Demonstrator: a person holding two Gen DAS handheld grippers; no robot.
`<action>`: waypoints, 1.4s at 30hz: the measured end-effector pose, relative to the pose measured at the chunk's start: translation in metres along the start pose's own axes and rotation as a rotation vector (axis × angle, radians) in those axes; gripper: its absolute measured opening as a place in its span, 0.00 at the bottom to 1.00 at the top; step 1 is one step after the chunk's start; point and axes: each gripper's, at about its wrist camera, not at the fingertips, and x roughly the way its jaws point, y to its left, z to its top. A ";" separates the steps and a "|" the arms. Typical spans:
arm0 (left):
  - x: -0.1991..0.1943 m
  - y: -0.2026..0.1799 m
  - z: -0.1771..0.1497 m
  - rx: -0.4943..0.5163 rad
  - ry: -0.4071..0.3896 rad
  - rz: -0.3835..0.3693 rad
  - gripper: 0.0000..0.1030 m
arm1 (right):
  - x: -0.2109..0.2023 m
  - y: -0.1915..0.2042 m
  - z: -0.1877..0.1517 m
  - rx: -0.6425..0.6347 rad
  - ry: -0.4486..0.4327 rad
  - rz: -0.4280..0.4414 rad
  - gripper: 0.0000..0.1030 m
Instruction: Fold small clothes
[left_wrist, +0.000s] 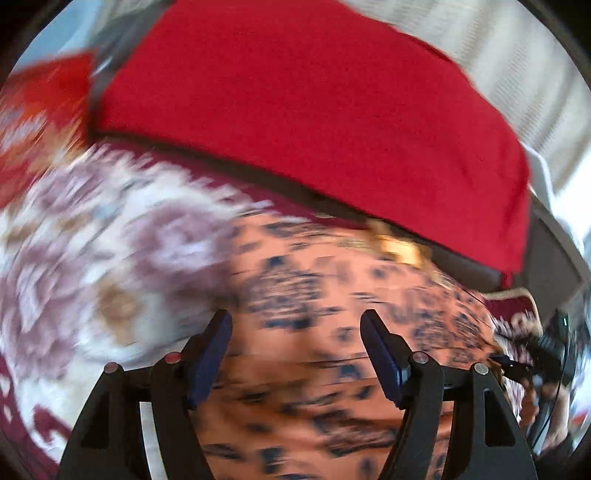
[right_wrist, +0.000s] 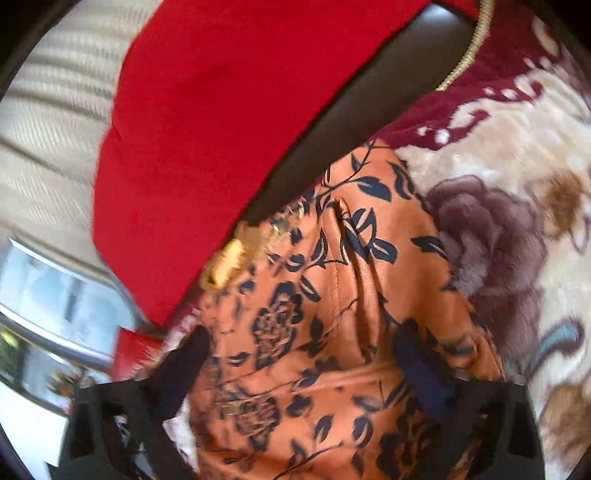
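An orange garment with a dark blue floral print (left_wrist: 325, 302) lies on a cream and maroon floral blanket (left_wrist: 110, 251). My left gripper (left_wrist: 295, 325) is open just above the garment, its fingers apart with cloth showing between them; this view is motion-blurred. In the right wrist view the same garment (right_wrist: 332, 288) is creased and bunched, with a gold trim patch (right_wrist: 236, 254) at its far end. My right gripper (right_wrist: 306, 350) is open over the garment, with nothing between its fingers. The right gripper also shows at the right edge of the left wrist view (left_wrist: 532, 354).
A large red cushion (left_wrist: 314, 103) lies just beyond the garment, also in the right wrist view (right_wrist: 207, 129). A dark sofa edge (right_wrist: 369, 110) runs under it. Pale ribbed fabric (left_wrist: 517, 66) is behind. A window (right_wrist: 55, 295) shows at left.
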 end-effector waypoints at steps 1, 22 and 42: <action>0.002 0.013 0.000 -0.028 0.013 0.003 0.70 | 0.005 0.005 0.000 -0.034 0.020 -0.044 0.33; -0.049 0.031 -0.027 0.064 0.073 -0.038 0.76 | -0.081 0.002 -0.050 -0.313 -0.047 -0.159 0.79; -0.110 0.071 -0.178 -0.085 0.322 -0.020 0.76 | -0.133 -0.103 -0.201 -0.238 0.281 -0.002 0.32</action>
